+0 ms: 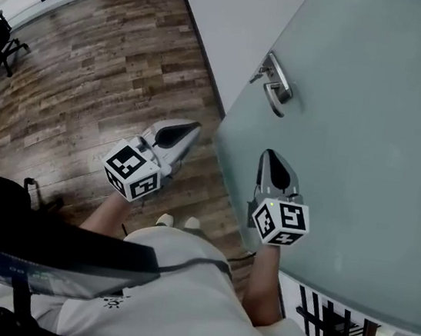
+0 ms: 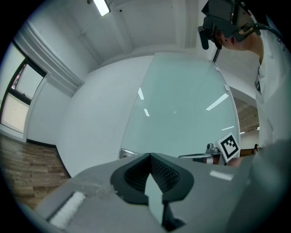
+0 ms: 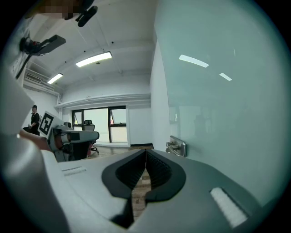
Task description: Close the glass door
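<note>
Left gripper [image 1: 191,128] and right gripper [image 1: 269,156]: fingers clenched, empty. The right's may skid along the glass door [image 1: 374,109] beside them, missing the lever handle [image 1: 277,83] ahead.

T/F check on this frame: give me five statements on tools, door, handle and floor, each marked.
1. Both tools have their jaws together with nothing between them. True: left tool and right tool are both shut and empty.
2. The right tool grips the door handle. False: the handle sits ahead of it, untouched.
3. The glass door is frosted and has a metal lever handle. True.
4. The floor is carpeted. False: the floor is wood plank.
5. The left tool is clamped on the door's edge. False: in the head view it sits beside the edge, over the floor, holding nothing.
</note>
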`<state>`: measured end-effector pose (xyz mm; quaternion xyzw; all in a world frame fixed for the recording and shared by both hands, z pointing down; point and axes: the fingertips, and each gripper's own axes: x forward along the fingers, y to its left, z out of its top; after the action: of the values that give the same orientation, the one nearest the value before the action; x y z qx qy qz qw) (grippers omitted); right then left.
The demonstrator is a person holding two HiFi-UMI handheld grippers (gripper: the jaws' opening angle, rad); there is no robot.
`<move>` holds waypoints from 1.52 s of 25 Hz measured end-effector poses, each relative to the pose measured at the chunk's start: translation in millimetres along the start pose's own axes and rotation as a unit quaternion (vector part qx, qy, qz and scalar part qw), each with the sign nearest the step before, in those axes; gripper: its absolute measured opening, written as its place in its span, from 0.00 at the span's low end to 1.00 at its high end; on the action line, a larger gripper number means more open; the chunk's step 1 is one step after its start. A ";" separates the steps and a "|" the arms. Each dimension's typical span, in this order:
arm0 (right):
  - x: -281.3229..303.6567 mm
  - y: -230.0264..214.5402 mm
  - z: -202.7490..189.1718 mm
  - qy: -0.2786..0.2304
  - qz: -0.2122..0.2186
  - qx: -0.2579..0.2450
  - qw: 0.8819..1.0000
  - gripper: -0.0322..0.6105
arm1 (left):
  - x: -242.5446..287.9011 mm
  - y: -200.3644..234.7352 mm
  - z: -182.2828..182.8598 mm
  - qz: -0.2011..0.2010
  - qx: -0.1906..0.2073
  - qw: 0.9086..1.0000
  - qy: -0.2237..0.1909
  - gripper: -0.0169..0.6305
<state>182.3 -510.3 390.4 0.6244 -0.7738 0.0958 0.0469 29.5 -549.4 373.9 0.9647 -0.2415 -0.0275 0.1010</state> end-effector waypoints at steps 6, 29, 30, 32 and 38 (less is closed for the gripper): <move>12.2 -25.1 13.3 -0.004 0.016 -0.020 1.000 0.07 | 14.8 -12.3 3.7 0.009 0.005 1.000 -0.008 0.03; 174.2 -103.2 -76.6 0.267 -0.005 -0.220 0.938 0.49 | -12.2 -18.9 -26.6 0.073 -0.022 0.997 0.017 0.03; 175.4 -103.6 -77.8 0.270 -0.007 -0.219 0.938 0.49 | -14.9 -17.9 -26.7 0.075 -0.022 0.997 0.017 0.03; 177.9 -107.8 -78.6 0.267 -0.018 -0.222 0.938 0.42 | -19.2 -16.3 -26.7 0.079 -0.022 0.996 0.016 0.03; 181.2 -119.0 -78.5 0.264 -0.049 -0.218 0.938 0.21 | -26.8 -14.5 -26.9 0.085 -0.023 0.996 0.014 0.03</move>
<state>255.5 -691.6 512.6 0.5885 -0.7037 0.0836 0.3891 15.3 -519.3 397.2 0.9384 -0.3206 -0.0109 0.1282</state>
